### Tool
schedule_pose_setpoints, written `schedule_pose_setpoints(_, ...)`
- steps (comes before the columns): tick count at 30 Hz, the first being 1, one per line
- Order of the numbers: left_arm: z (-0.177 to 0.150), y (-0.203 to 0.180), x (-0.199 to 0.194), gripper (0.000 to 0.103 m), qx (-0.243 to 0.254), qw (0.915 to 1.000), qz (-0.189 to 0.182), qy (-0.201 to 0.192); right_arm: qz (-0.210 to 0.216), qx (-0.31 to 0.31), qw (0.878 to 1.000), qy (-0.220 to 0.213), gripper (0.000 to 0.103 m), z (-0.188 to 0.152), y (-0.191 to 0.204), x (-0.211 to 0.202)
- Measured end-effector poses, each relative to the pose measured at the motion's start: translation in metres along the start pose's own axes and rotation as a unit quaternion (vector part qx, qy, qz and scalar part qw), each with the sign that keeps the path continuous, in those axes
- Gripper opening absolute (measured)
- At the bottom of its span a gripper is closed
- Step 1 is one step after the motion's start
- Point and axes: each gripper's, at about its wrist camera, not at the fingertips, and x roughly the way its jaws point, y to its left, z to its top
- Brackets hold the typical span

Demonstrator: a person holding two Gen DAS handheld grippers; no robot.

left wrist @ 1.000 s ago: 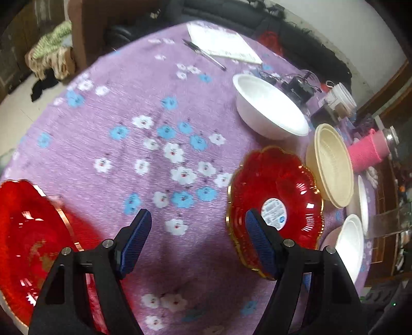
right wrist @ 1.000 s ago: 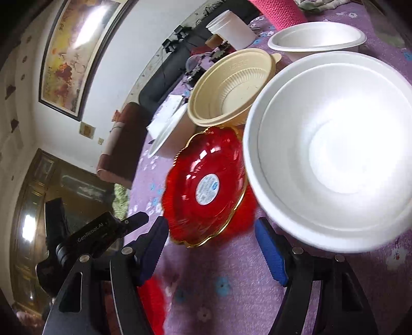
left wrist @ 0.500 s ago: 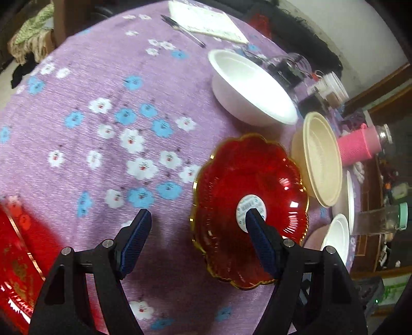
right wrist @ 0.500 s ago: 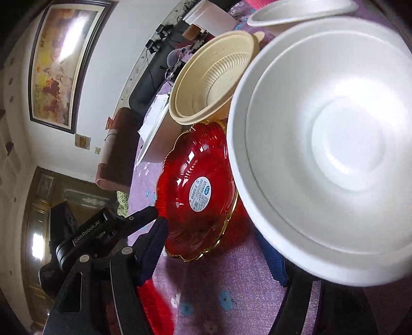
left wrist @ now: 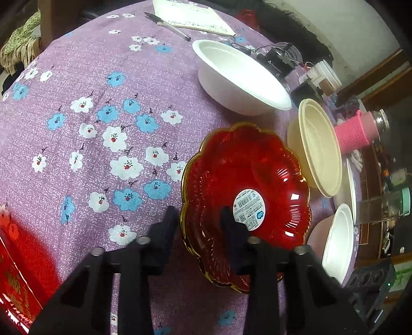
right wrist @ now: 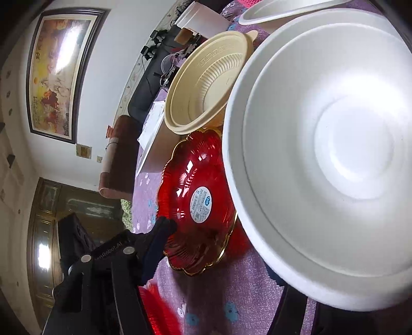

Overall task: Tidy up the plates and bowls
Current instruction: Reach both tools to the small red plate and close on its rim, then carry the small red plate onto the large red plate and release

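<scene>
Red scalloped plate, gold-edged and bearing a round white label at its centre, sits on the purple flowered tablecloth with its near rim caught between the two dark fingers of the left gripper. One finger stands outside the rim on the cloth side, the other reaches over the rim into the dish just short of the label, and the jaws are closing on that edge; whether the pads already press the plate cannot be told. Beyond the plate, a white foam bowl rests near a pen and a notepad, while a cream plastic bowl stands just beside the plate's far edge. A pink knitted sleeve on a bottle lies further out toward the table's edge. Seen from the right wrist, a large white bowl fills the view of the right gripper, whose jaws are also closing with the bowl's near rim lying between them. Its left finger shows clear of the bowl, close to the red plate's rim; the other finger is hidden under the bowl, so a grip cannot be confirmed. The same red plate lies just beside that bowl, partly tucked under its rim, with the cream bowl behind it.
</scene>
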Motion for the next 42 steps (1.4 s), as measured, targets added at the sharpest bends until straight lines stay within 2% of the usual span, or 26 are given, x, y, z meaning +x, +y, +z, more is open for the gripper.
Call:
schedule_pose_setpoints(2, -0.001, 0.000, -0.001, 0.026, 0.003, 1.0000, 0.003, -0.003, -0.015, -0.002, 1.000, -0.002, 0.044, 0.000, -0.001, 0.001)
schedule_pose_setpoints(4, -0.003, -0.001, 0.000, 0.019, 0.005, 0.9999, 0.009, -0.005, -0.016, 0.005, 1.000, 0.008, 0.020, 0.001, -0.006, 0.004)
schedule_pose_setpoints(6, -0.004, 0.000, -0.001, 0.014, 0.005, 0.9999, 0.014, -0.005, -0.012, 0.015, 1.000, 0.022, 0.012, 0.002, -0.012, 0.010)
schedule_pose_setpoints(14, -0.017, 0.002, -0.016, 0.011, 0.024, 0.9985, 0.041, -0.026, -0.023, -0.003, 0.999, 0.025, 0.012, -0.006, -0.007, 0.009)
schedule_pose_setpoints(19, -0.030, 0.010, -0.031, 0.011, 0.019, 0.9985, 0.037, -0.035, -0.018, -0.008, 0.999, 0.032, 0.012, -0.017, -0.003, 0.004)
schedule_pose_setpoints(24, -0.043, 0.017, -0.043, 0.011, 0.012, 0.9988, 0.022, -0.041, -0.020, -0.026, 0.999, 0.021, 0.012, -0.029, 0.005, -0.009)
schedule_pose_setpoints(29, -0.065, 0.029, -0.075, 0.011, 0.011, 0.9973, 0.008, -0.072, -0.010, -0.052, 0.998, 0.017, 0.012, -0.048, 0.020, -0.030)
schedule_pose_setpoints(35, -0.097, 0.055, -0.132, 0.011, 0.007, 0.9907, 0.010, -0.135, 0.013, -0.110, 0.994, 0.012, 0.012, -0.081, 0.056, -0.055)
schedule_pose_setpoints(39, -0.120, 0.085, -0.162, 0.011, -0.018, 0.9874, 0.004, -0.157, 0.028, -0.148, 0.988, 0.011, 0.012, -0.106, 0.078, -0.068)
schedule_pose_setpoints(42, -0.139, 0.112, -0.180, 0.011, -0.046, 0.9845, 0.007, -0.169, 0.041, -0.183, 0.982, 0.029, 0.012, -0.131, 0.096, -0.072)
